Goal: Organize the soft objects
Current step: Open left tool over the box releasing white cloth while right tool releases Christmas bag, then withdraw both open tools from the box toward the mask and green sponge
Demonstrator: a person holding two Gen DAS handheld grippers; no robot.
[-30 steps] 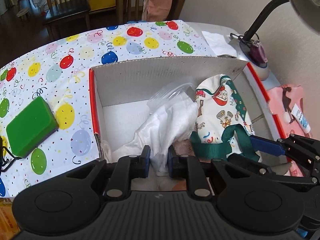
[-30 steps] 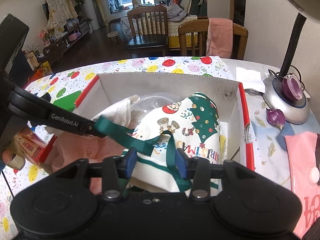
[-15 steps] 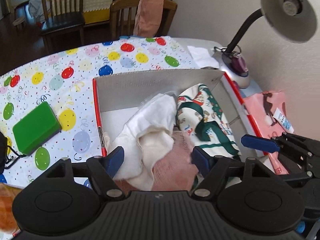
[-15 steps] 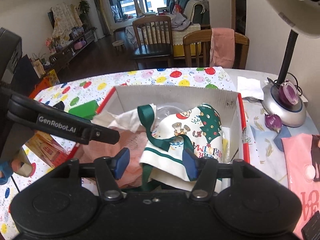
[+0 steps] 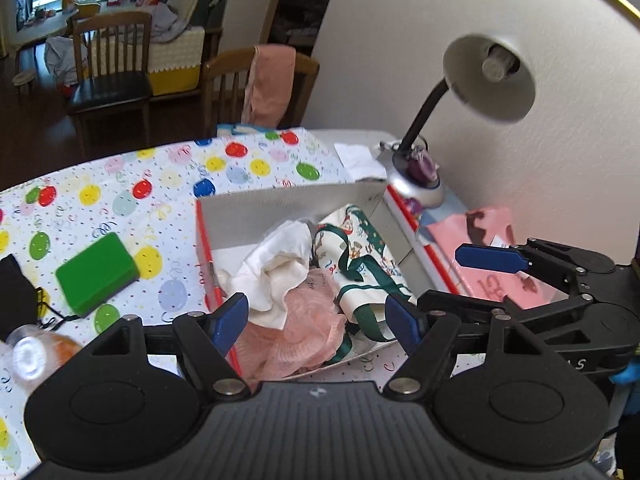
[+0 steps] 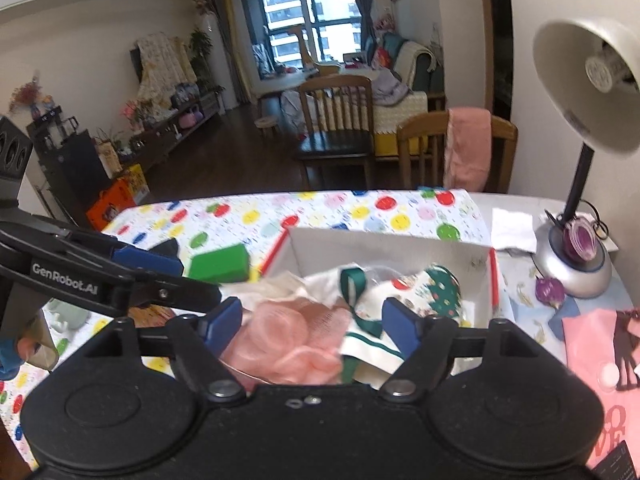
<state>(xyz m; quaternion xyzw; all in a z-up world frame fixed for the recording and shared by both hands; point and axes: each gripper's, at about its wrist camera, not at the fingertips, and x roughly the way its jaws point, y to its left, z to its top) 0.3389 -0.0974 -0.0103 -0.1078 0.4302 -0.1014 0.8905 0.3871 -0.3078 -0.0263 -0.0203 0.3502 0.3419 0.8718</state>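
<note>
Box point(image 5: 288, 204), white cardboard with red edges, on the balloon-print bench point(image 5: 120, 200): holds a white cloth point(image 5: 276, 264), a pink knit point(image 5: 308, 320) and a Christmas-print bag point(image 5: 356, 256) with green straps, heaped together. Left gripper point(image 5: 318, 320) fingers spread, nothing between them. Right gripper point(image 6: 312, 320) fingers have just been opening, released and empty above the box; green block point(image 5: 96, 274) lies left of the box.

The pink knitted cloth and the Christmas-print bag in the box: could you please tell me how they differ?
The pink knitted cloth is plain, loosely crumpled and lies at the near end of the cardboard box; the Christmas-print bag is white with printed figures, has green ribbon straps and lies toward the right wall. Both are soft, rest inside the box, and neither is gripped.
</note>
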